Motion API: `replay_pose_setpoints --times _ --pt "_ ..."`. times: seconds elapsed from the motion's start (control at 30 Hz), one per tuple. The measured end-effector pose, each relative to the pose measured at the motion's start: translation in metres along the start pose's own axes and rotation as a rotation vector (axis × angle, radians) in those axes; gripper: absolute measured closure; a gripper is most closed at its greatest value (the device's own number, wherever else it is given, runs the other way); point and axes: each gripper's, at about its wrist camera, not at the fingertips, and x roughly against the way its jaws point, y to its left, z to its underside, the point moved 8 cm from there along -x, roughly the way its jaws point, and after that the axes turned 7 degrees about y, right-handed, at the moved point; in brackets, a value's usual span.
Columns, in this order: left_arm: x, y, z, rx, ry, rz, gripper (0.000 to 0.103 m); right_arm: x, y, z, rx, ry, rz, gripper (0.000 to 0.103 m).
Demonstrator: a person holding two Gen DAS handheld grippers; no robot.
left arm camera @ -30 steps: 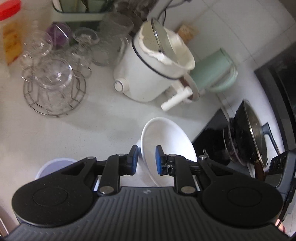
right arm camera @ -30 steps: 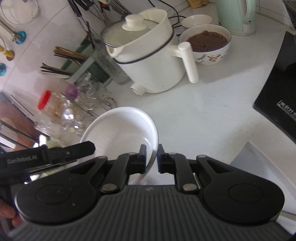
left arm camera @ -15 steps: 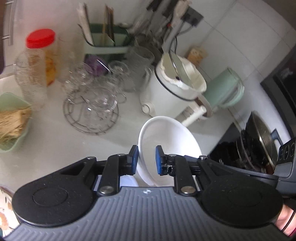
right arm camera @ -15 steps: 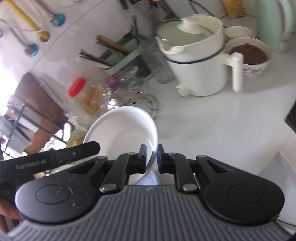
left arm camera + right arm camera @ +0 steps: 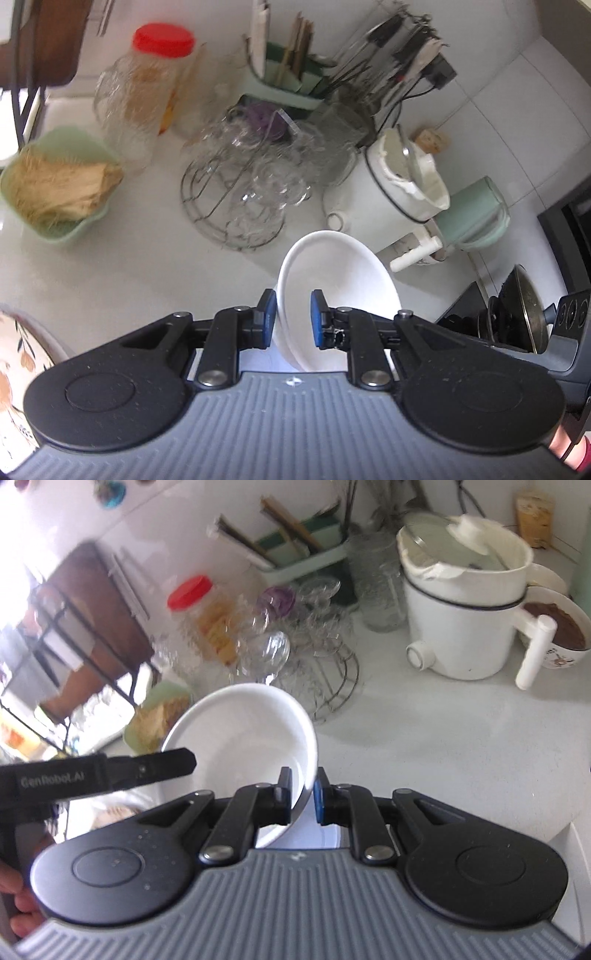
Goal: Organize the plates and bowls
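Note:
One white bowl [image 5: 343,269] hangs tilted above the white counter [image 5: 147,266], gripped from two sides. My left gripper [image 5: 293,317] is shut on its near rim, one blue pad outside the wall and one inside. In the right wrist view the same bowl [image 5: 240,731] opens toward the camera. My right gripper [image 5: 303,794] is shut on its right rim. The left gripper's black finger [image 5: 159,766] crosses the bowl's left edge there. A patterned plate [image 5: 14,350] shows at the lower left edge.
A wire rack of glasses [image 5: 240,192] stands just beyond the bowl. A white electric pot [image 5: 388,195] and a green kettle [image 5: 476,214] sit to its right, near a lidded black pan [image 5: 517,306]. A red-lidded jar [image 5: 147,85] and a green basket [image 5: 55,184] sit left.
Both grippers have carried the bowl leftward along the counter. The jar and the green basket have come into view, and the pot and the kettle have slid to the right. Both grips hold unchanged.

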Motion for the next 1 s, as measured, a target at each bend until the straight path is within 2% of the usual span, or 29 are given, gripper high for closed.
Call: replay_pose_setpoints --times 0.17,0.33,0.43,0.67,0.73,0.87,1.0 --pt "-0.014 0.014 0.016 -0.003 0.032 -0.039 0.081 -0.021 0.003 0.014 0.019 0.076 0.033 0.087" --pt "-0.030 0.032 0.031 0.034 0.072 -0.059 0.081 -0.041 0.000 0.035 0.003 0.162 -0.005 0.086" --pt "-0.042 0.039 0.039 0.024 0.121 -0.116 0.081 -0.050 0.002 0.043 0.018 0.189 0.001 0.086" --pt "-0.056 0.040 0.046 0.011 0.159 -0.155 0.079 -0.058 0.003 0.044 0.072 0.178 0.056 0.086" --pt "-0.057 0.040 0.046 0.009 0.162 -0.155 0.078 -0.058 0.000 0.043 0.068 0.176 0.054 0.086" --pt "-0.059 0.038 0.045 0.003 0.171 -0.158 0.069 -0.060 -0.001 0.043 0.065 0.195 0.039 0.086" --pt "-0.060 0.037 0.043 -0.008 0.174 -0.161 0.068 -0.059 0.000 0.041 0.066 0.179 0.034 0.086"
